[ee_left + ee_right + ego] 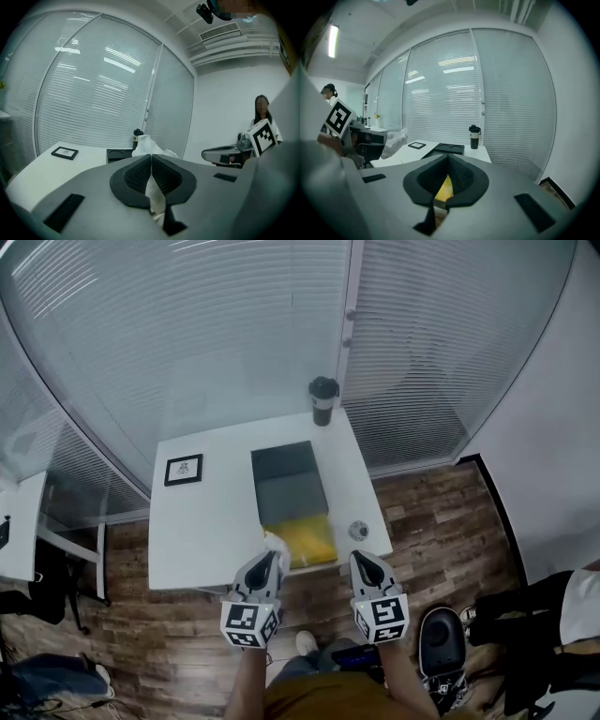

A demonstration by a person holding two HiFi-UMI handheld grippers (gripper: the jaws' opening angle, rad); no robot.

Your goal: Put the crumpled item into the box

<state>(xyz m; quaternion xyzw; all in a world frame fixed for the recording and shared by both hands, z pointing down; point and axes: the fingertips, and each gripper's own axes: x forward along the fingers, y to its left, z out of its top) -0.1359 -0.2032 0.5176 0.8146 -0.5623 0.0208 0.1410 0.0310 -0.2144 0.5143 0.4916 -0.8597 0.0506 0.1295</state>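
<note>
the left gripper has its jaws clenched on the white crumpled item, held near the table's near edge, just beside the box's yellow end. the right gripper is closed on nothing. the item looks lifted; dropping it into the box is left.

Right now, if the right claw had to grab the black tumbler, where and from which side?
Grip the tumbler round its cylindrical body, just below the lid, claw level. It stands upright at the far edge of the table, beyond the open box, so I'd come from the right, over the bare top. The right claw looks shut; open it first.
</note>
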